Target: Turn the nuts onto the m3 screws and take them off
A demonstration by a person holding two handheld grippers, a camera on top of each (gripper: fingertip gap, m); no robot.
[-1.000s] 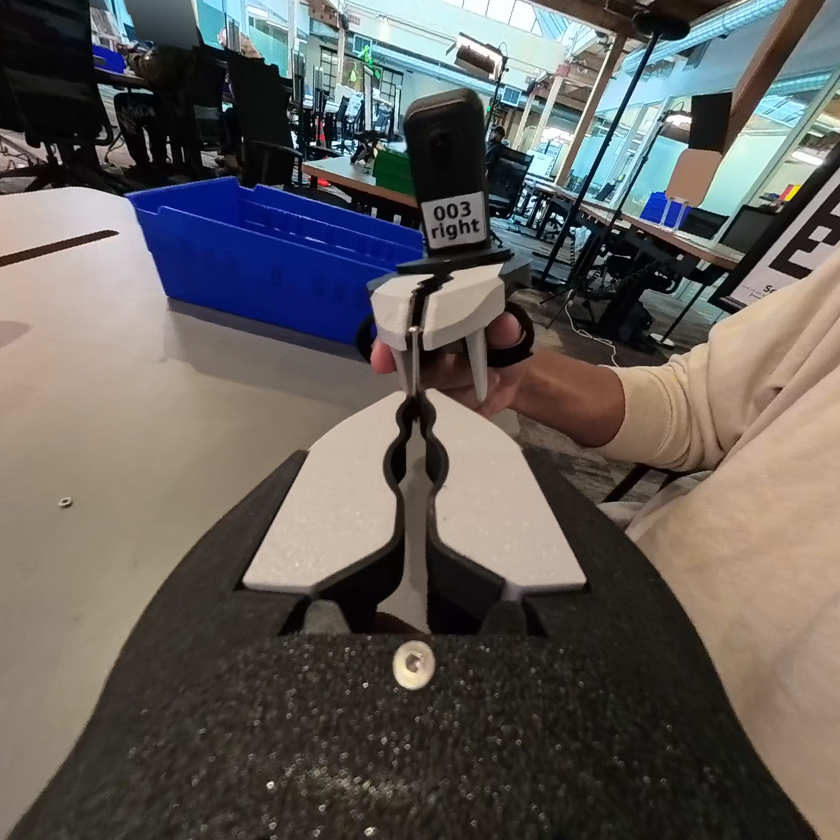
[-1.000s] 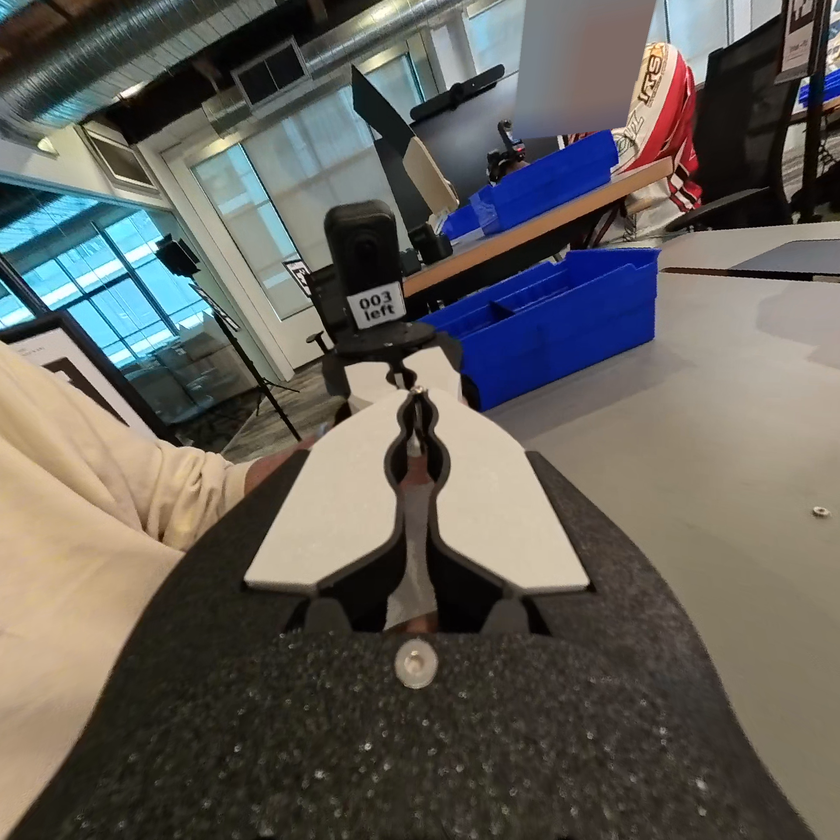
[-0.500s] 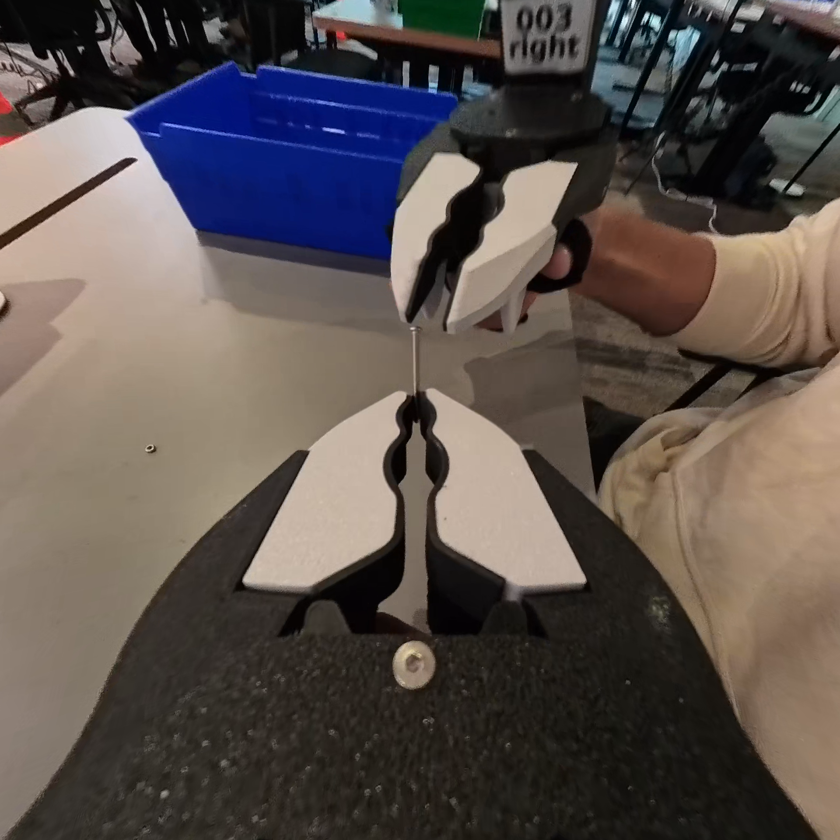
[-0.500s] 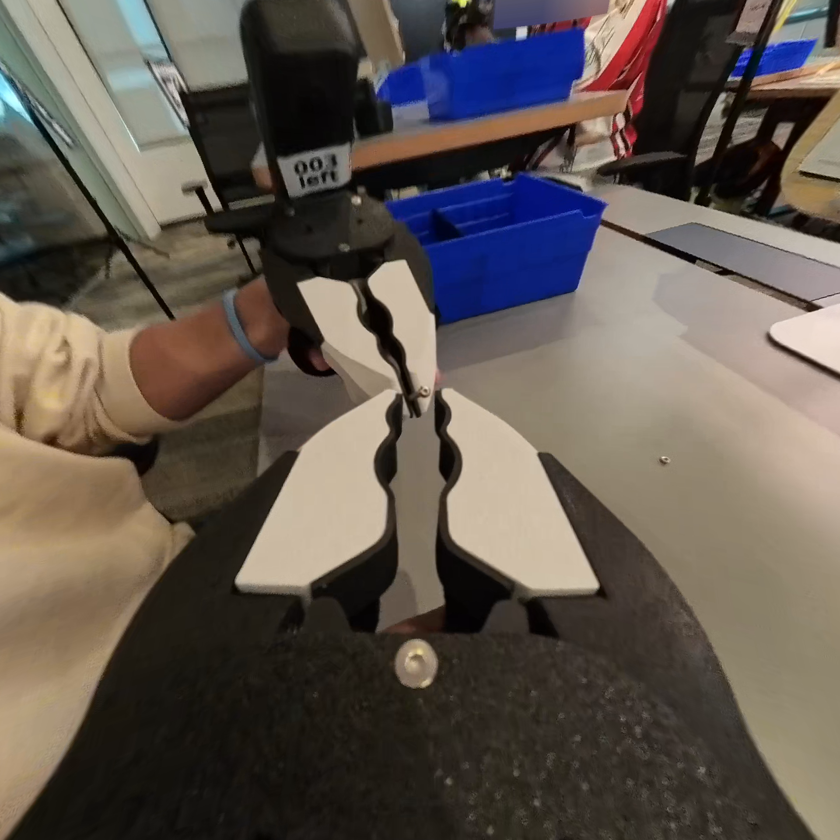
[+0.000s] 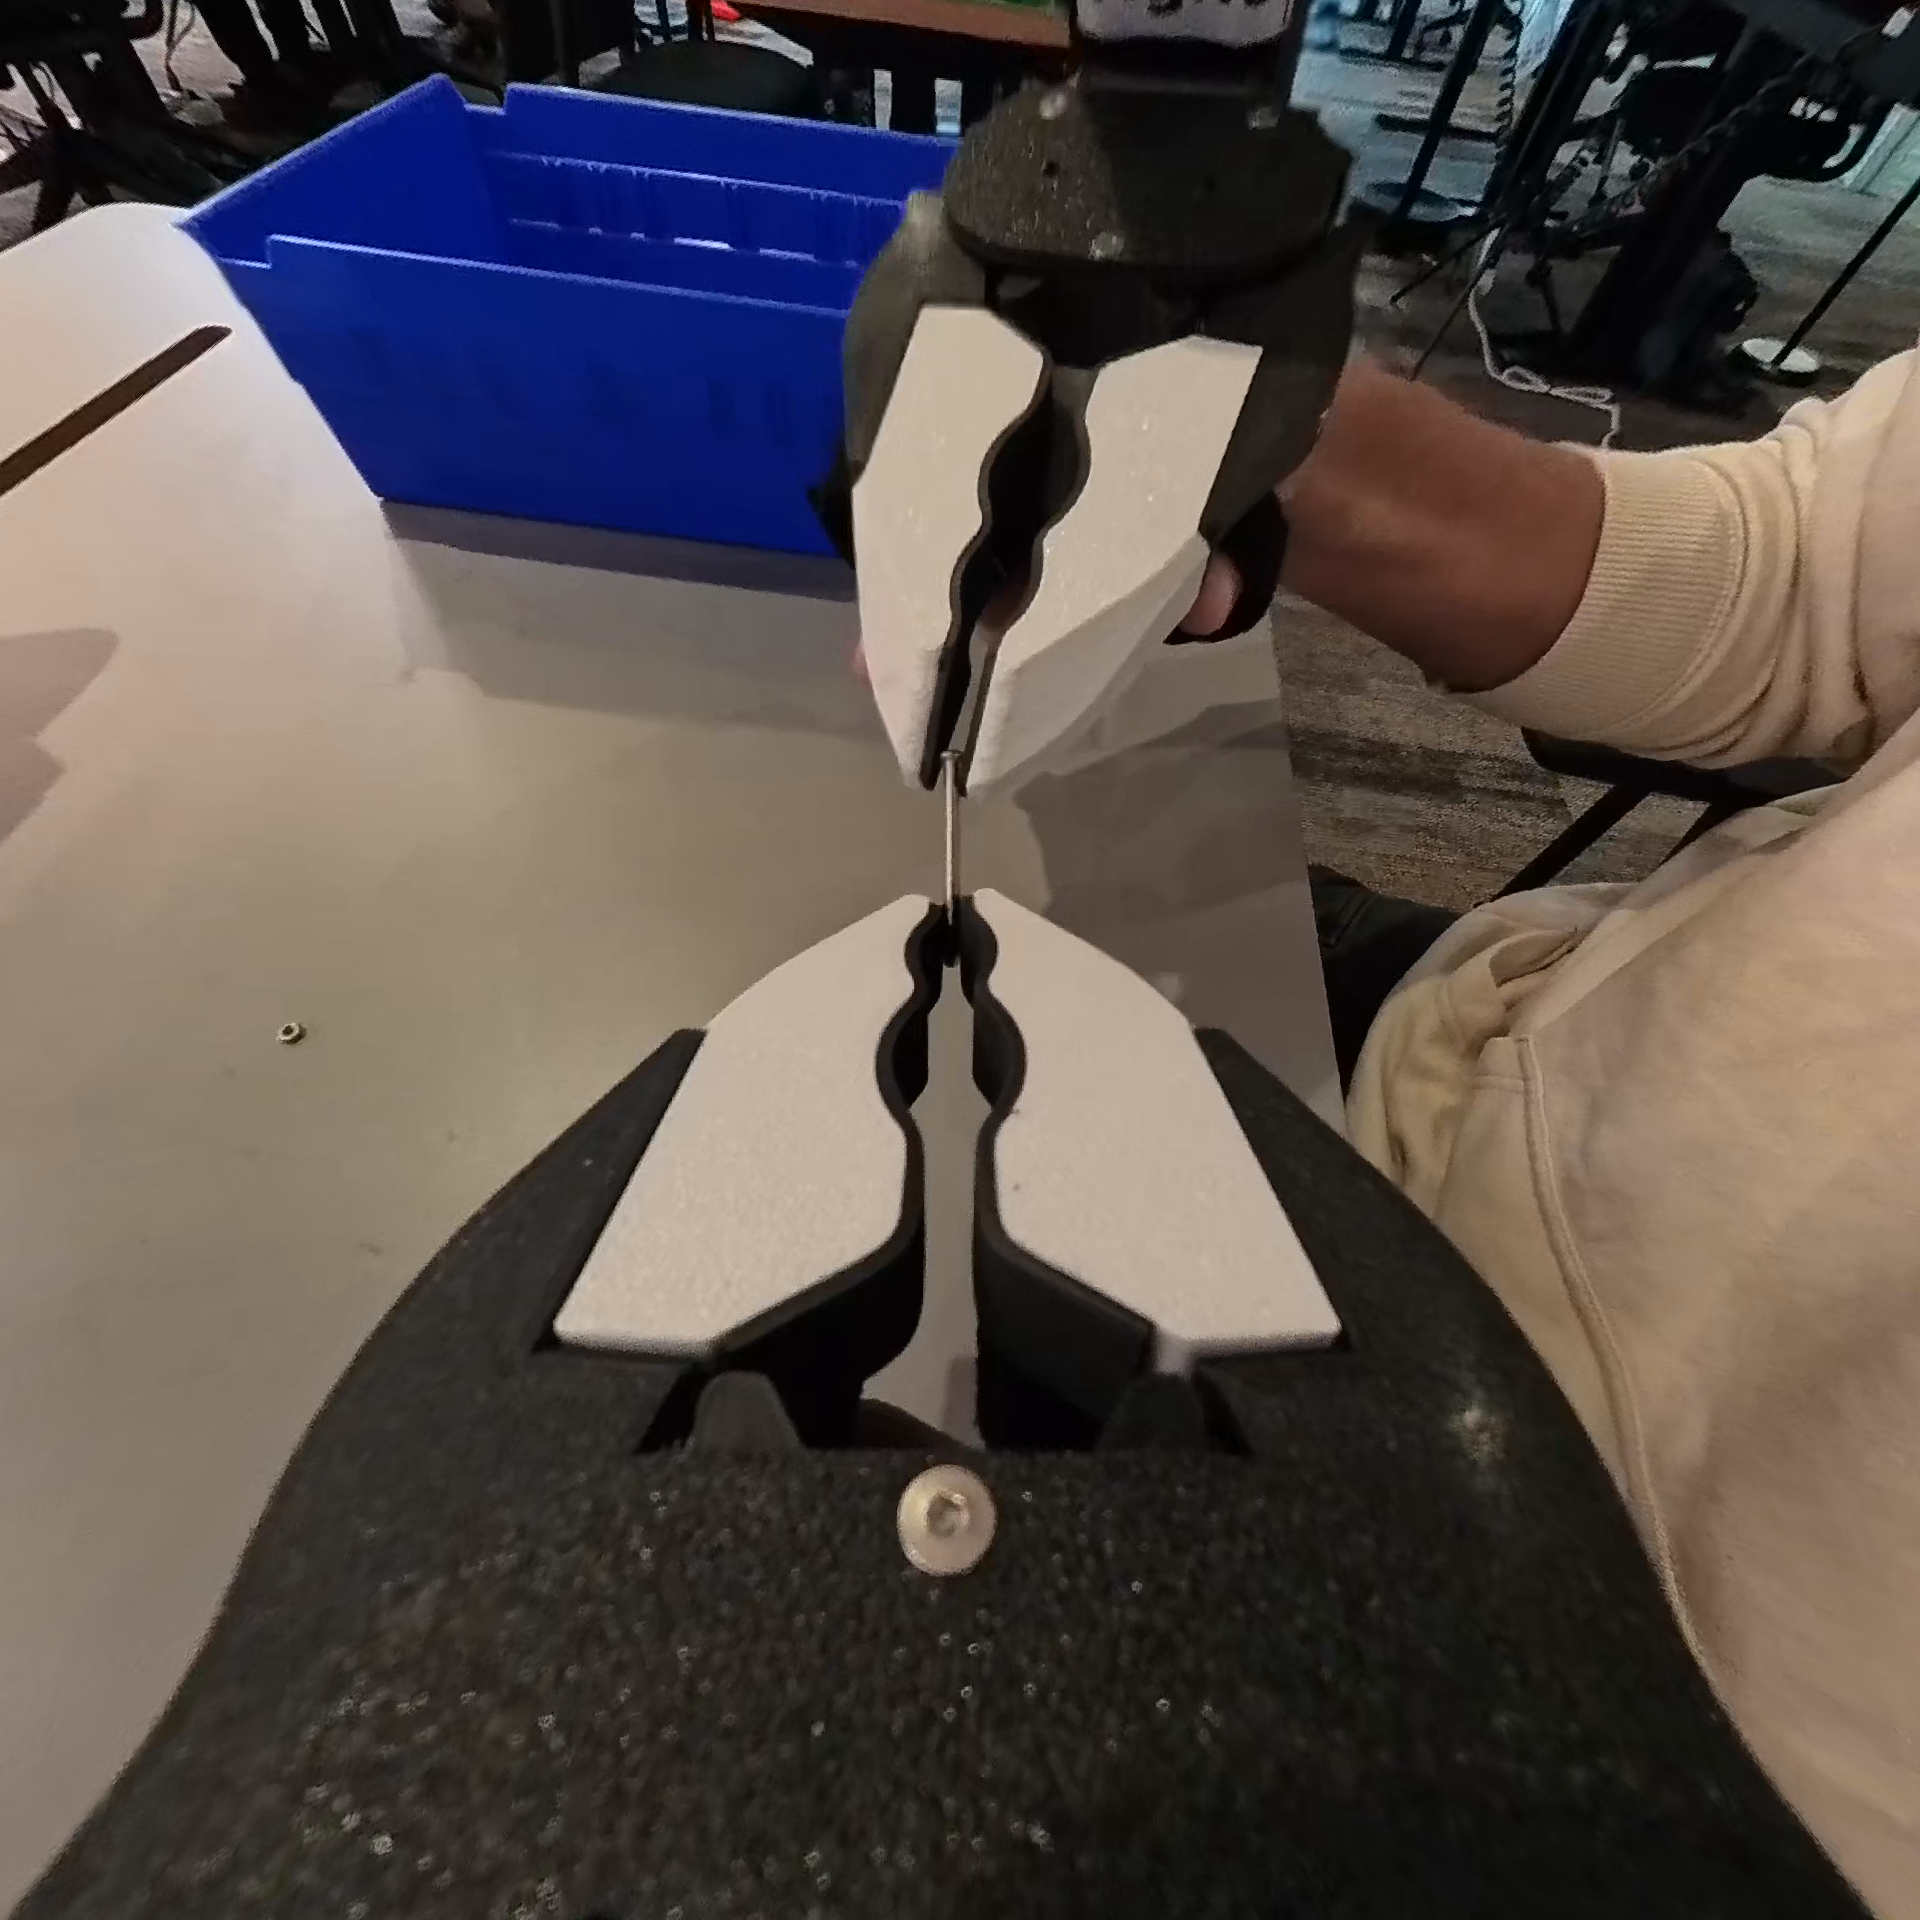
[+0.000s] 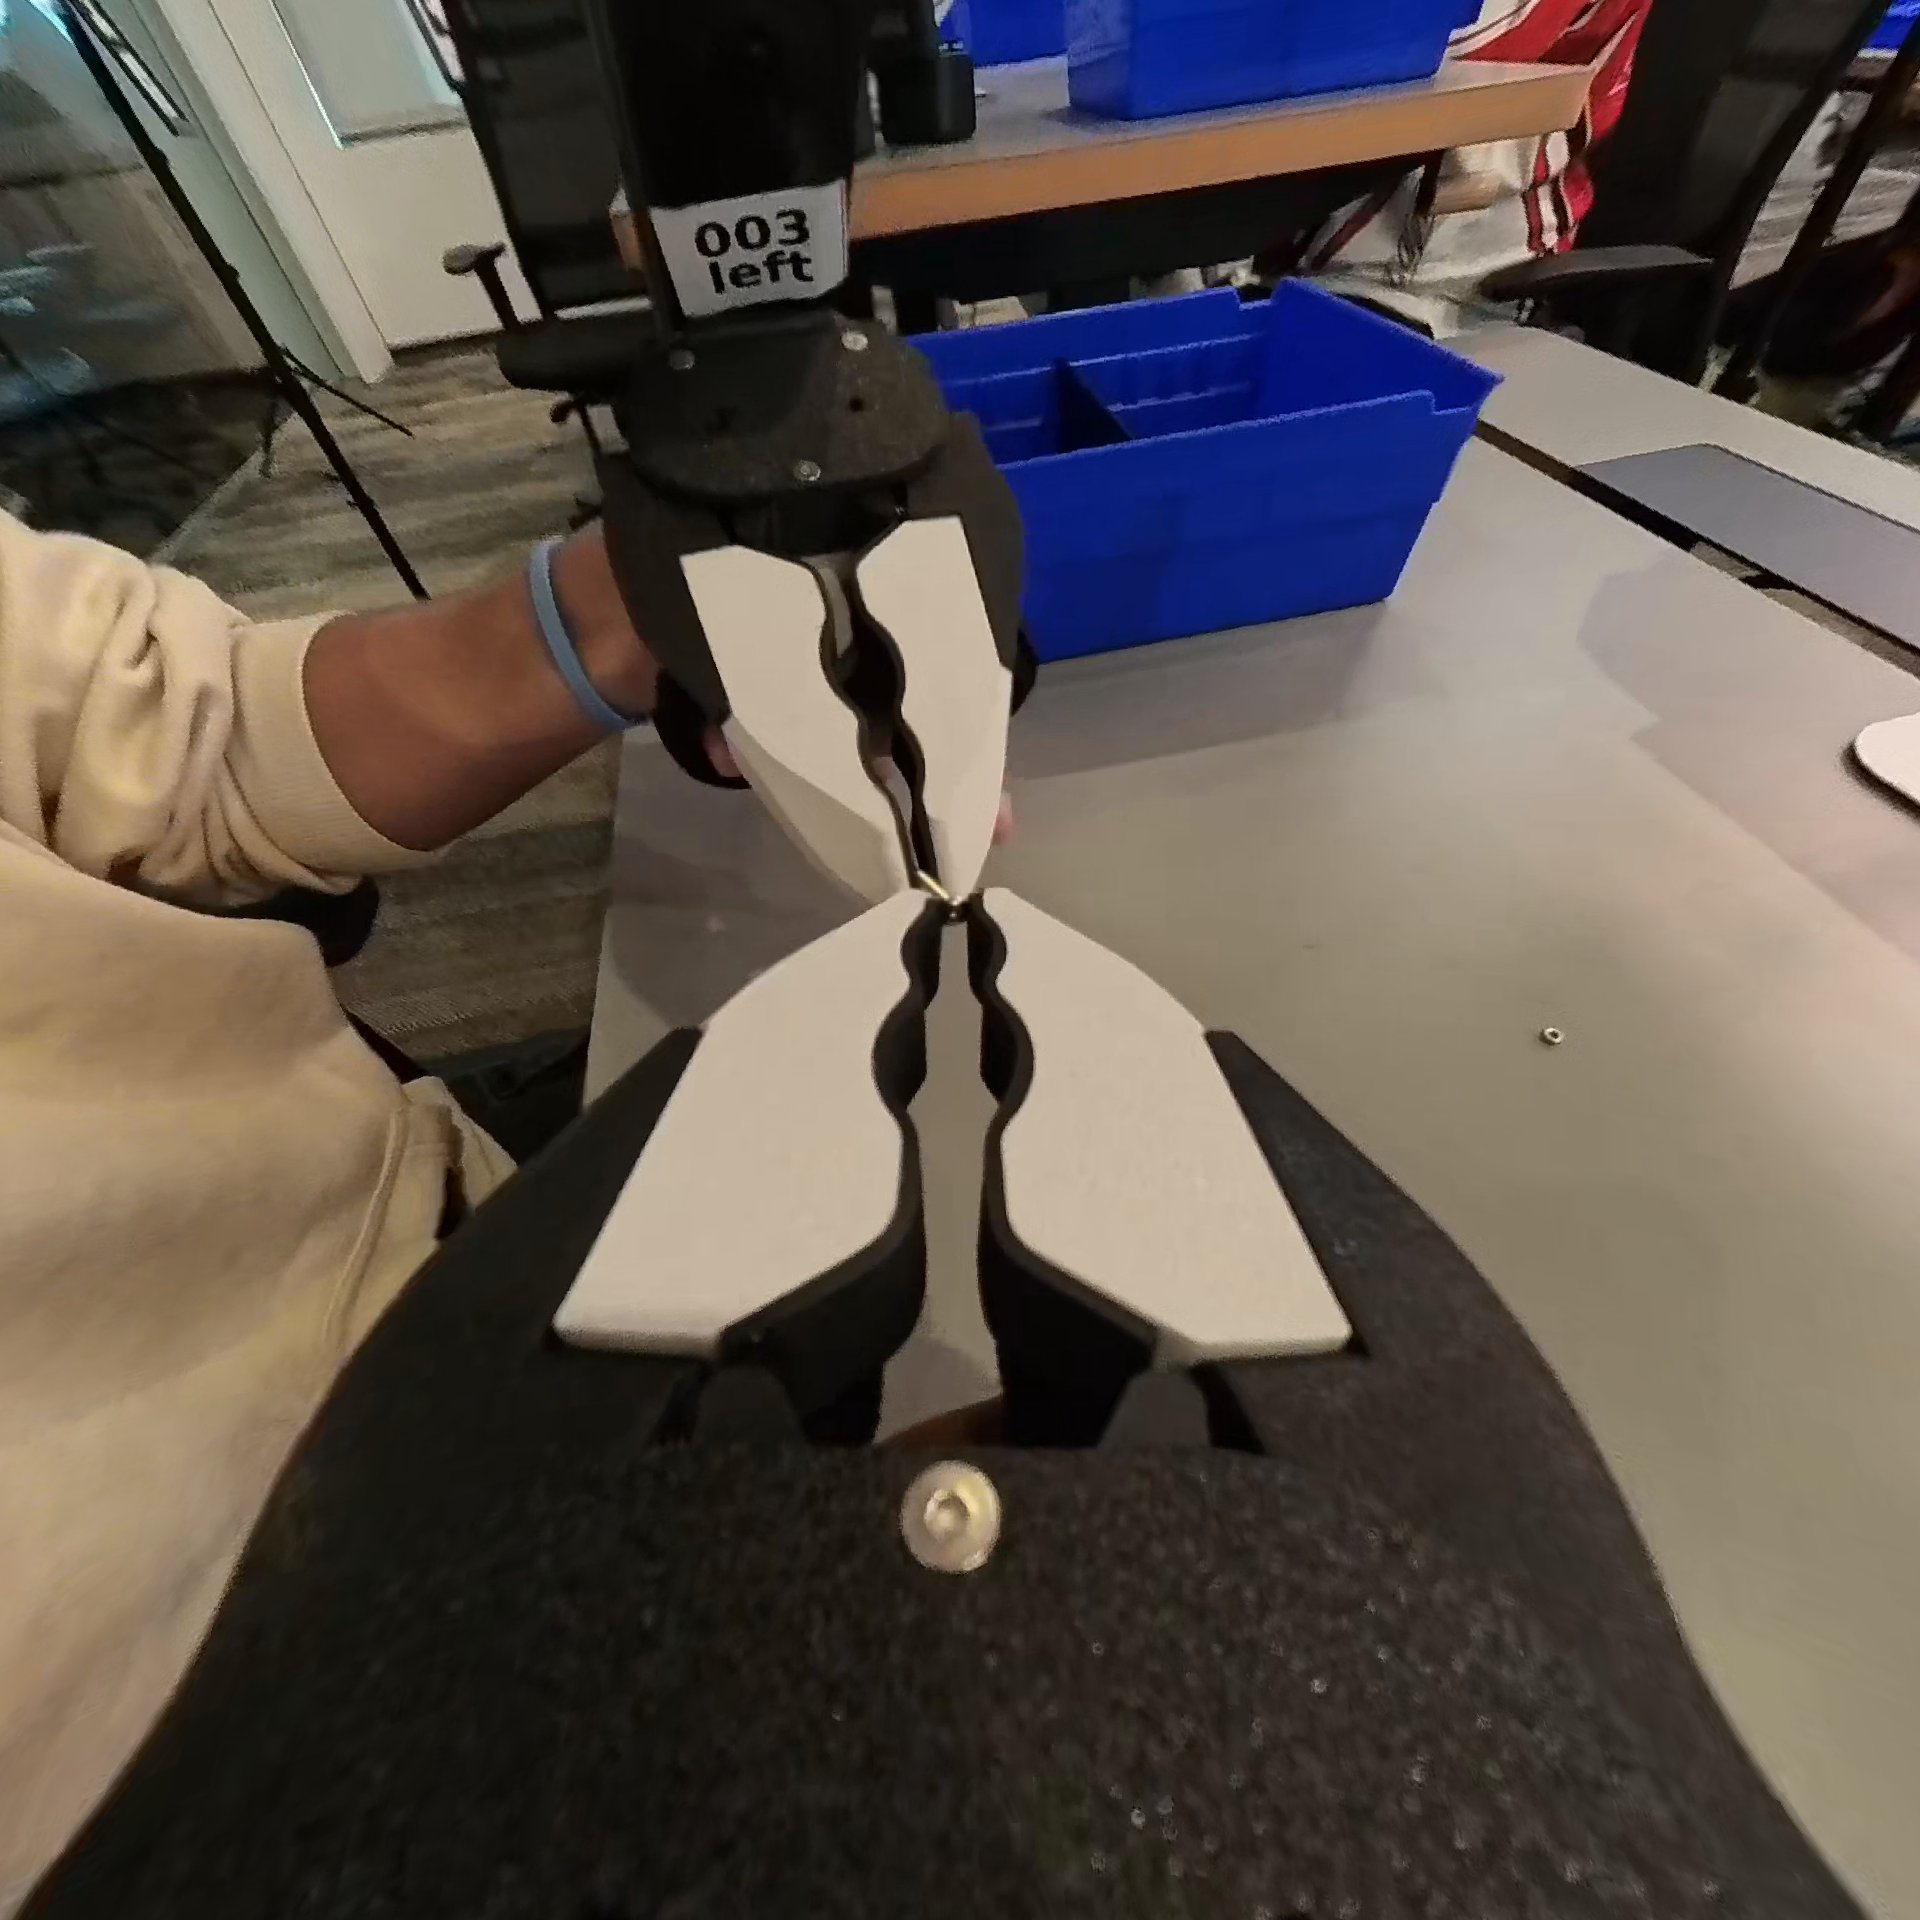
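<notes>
My left gripper is shut on one end of a thin m3 screw, held just above the grey table. The screw runs straight to my right gripper, which faces the left one tip to tip. In the right wrist view my right gripper is shut on a small nut at the screw's end, mostly hidden by the fingertips. My left gripper comes down to it from above. A second loose nut lies on the table and also shows in the right wrist view.
A blue divided bin stands on the table behind the grippers and also shows in the right wrist view. The person's cream sleeves flank the table edge. A white object lies at the far right edge. Only a small space, under 4 cm, lies between the two pairs of fingers.
Both grippers tilted down toward the table and drew slightly apart, baring the screw shaft. My right gripper was slightly open half a second ago and is now shut at the screw's end.
</notes>
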